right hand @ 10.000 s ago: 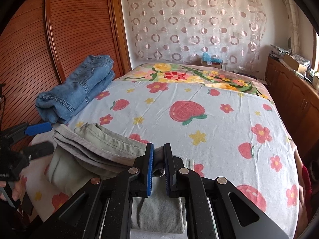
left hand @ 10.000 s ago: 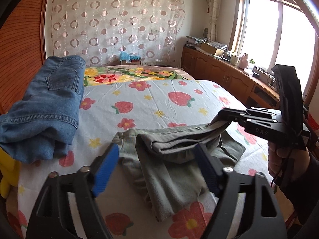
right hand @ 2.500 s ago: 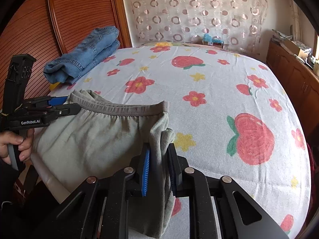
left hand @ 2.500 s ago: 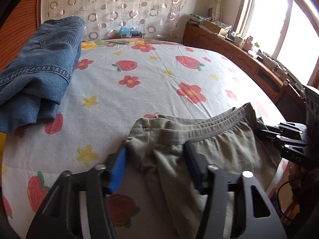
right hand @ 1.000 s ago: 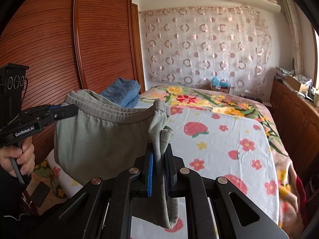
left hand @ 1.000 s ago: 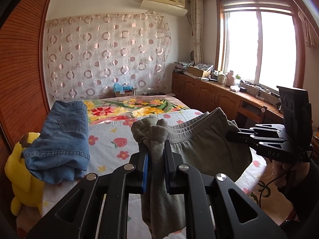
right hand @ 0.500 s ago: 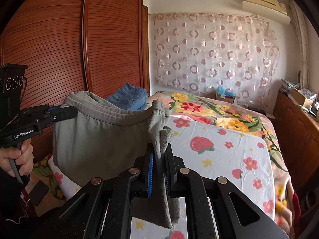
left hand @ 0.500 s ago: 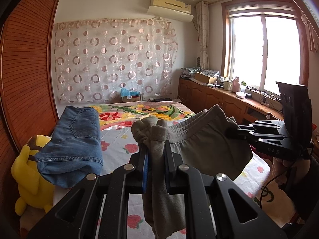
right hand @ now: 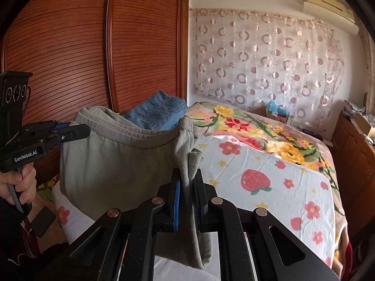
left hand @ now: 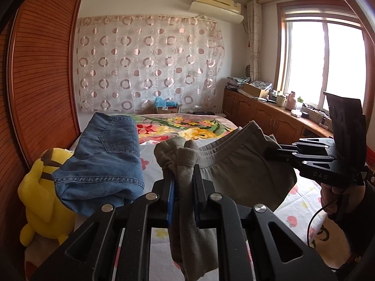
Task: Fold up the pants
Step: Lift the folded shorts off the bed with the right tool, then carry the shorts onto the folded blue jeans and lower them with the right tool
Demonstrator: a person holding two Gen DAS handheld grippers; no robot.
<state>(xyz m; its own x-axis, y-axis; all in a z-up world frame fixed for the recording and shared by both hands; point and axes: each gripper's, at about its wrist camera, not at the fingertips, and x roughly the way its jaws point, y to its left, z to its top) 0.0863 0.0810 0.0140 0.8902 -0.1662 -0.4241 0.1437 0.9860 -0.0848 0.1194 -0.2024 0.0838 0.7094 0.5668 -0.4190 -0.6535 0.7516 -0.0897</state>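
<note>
The grey-green pants (left hand: 236,171) (right hand: 112,164) hang in the air above the bed, stretched by the waistband between my two grippers. My left gripper (left hand: 184,175) is shut on one bunched end of the waistband; a flap of cloth droops below its fingers. My right gripper (right hand: 187,178) is shut on the other end, also with cloth hanging under it. Each wrist view shows the other gripper from the side: the right gripper (left hand: 271,153) and the left gripper (right hand: 79,130), both clamped on the band. The legs hang folded beneath, partly hidden.
The bed (right hand: 281,187) carries a flower-and-strawberry sheet. Folded blue jeans (left hand: 107,154) lie at its left side by a yellow plush toy (left hand: 42,194). A wooden wardrobe (right hand: 93,53) stands left, a low cabinet (left hand: 269,117) under the window right. A person's hand (right hand: 21,182) holds the left gripper's handle.
Both grippers have carried the hanging pants a little across the room, so the bed and jeans sit differently in view. Both grips have held.
</note>
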